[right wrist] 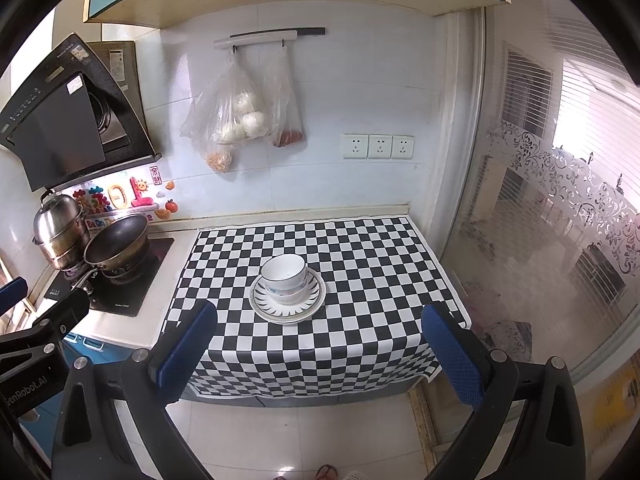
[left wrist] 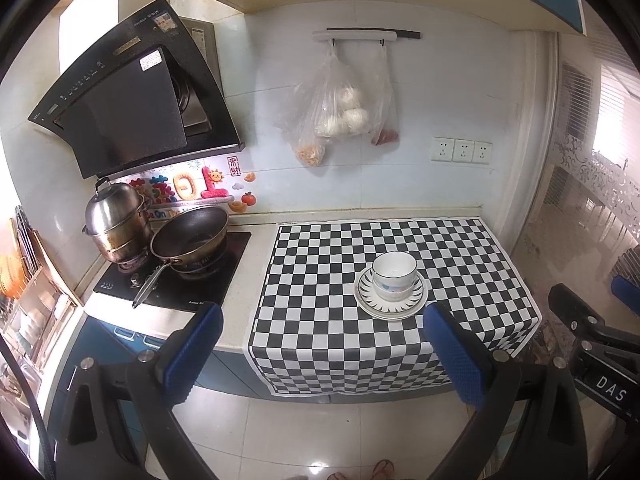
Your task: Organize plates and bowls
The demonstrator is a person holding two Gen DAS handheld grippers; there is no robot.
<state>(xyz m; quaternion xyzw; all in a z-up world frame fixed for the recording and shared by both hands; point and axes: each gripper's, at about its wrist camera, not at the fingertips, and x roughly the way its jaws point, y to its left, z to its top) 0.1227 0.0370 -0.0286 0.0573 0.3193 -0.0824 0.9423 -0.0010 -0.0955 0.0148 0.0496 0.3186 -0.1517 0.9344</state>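
stacked bowls point(left wrist: 394, 274) on plates point(left wrist: 390, 307), centred on checkered cloth point(left wrist: 320, 280).
well beyond left gripper point(left wrist: 322, 354) and right gripper point(right wrist: 318, 354), both spread wide, empty, near side.

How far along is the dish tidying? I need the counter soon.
Done, it seems: the bowls sit nested on the stacked plates, one pile on the checked cloth. In hand: nothing; the left tongs and right tongs are both open, back from the counter edge, empty. Left: perhaps only carrying the pile off; no loose dishes show on the cloth.
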